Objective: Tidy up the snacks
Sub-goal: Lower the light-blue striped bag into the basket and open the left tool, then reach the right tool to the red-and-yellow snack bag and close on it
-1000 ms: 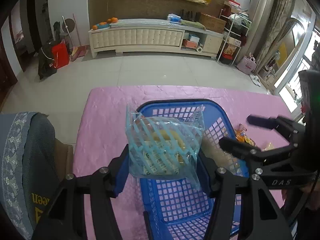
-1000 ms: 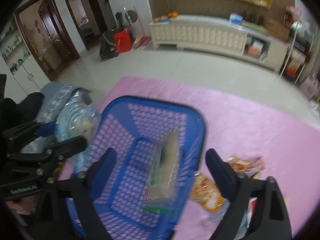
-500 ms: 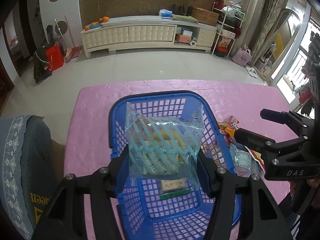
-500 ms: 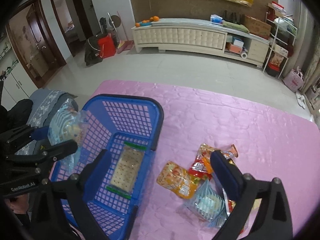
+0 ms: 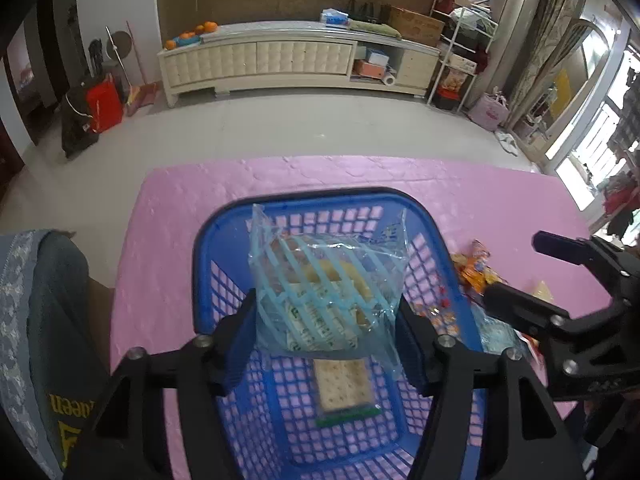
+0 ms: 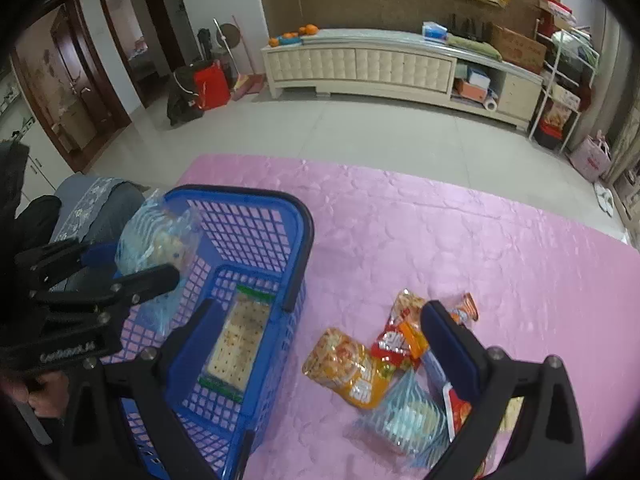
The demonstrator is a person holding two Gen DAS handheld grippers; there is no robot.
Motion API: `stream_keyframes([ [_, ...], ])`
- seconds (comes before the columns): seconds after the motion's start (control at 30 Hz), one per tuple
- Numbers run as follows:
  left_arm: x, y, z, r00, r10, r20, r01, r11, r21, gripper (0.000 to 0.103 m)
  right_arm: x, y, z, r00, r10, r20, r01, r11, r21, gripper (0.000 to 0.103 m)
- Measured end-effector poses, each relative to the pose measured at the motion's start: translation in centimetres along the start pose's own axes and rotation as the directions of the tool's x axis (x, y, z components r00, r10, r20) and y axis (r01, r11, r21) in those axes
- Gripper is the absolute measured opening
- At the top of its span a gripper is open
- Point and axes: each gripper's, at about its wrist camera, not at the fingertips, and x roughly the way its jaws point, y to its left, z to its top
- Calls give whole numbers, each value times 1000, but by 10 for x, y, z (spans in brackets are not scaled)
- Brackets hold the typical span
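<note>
My left gripper (image 5: 326, 344) is shut on a clear blue-striped snack bag (image 5: 324, 292) and holds it above the blue plastic basket (image 5: 216, 240). A cracker pack (image 5: 345, 386) lies on the basket floor; it also shows in the right wrist view (image 6: 236, 344). My right gripper (image 6: 324, 340) is open and empty, hovering over the basket's right rim and a pile of loose snacks: an orange packet (image 6: 348, 368), a red packet (image 6: 396, 340) and a blue-striped bag (image 6: 404, 420). The left gripper (image 6: 132, 264) with its bag (image 6: 156, 236) shows at the left of the right wrist view.
The basket (image 6: 296, 240) stands on a pink tablecloth (image 6: 460, 248). A grey cushioned chair (image 5: 36, 320) is at the table's left edge. The right gripper (image 5: 520, 276) shows at the right of the left wrist view, over the snack pile (image 5: 476, 268).
My right gripper has moved right, away from the basket, over the loose snack pile. My left gripper has come over the basket's middle, still holding the striped bag.
</note>
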Motion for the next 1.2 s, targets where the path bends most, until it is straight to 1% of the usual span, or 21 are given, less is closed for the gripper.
stream_keyframes([
  [0.03,2,-1,2,1000,25,6,-25,1000,14,65,0,-2,1,1000,-4,6,4,1000,0,100],
  [0.07,3,-1,2,999,38,7,-38,999,25,70,1,-4,1,1000,-3,7,3,1000,5,100],
  [0.1,3,-1,2,999,44,10,-44,999,32,73,2,-5,1,1000,3,5,-3,1000,10,100],
  [0.2,-4,4,2,999,19,26,-19,1000,5,78,1,-9,-1,1000,4,2,-4,1000,10,100],
  [0.27,-11,4,3,999,-9,38,9,1000,-17,78,-3,-12,-2,1000,2,0,-2,1000,10,100],
  [0.33,-20,1,1,999,-27,44,27,999,-21,78,-8,-13,-3,1000,9,5,-9,1000,14,100],
  [0.6,-57,-35,-9,997,-18,69,15,999,39,78,-49,-17,-14,998,22,51,-22,1000,12,100],
  [0.7,-76,-54,-14,995,-8,96,1,998,67,78,-69,-20,-20,997,25,72,-25,1000,5,100],
  [0.8,-94,-74,-18,993,-25,118,15,996,91,78,-90,-27,-26,995,30,95,-31,999,7,100],
  [1.03,-125,-126,-29,988,-50,149,26,986,163,78,-131,-52,-48,990,19,142,-23,999,27,100],
  [1.2,-127,-158,-36,987,-80,142,51,980,195,78,-150,-83,-69,989,-9,150,-2,998,67,100],
])
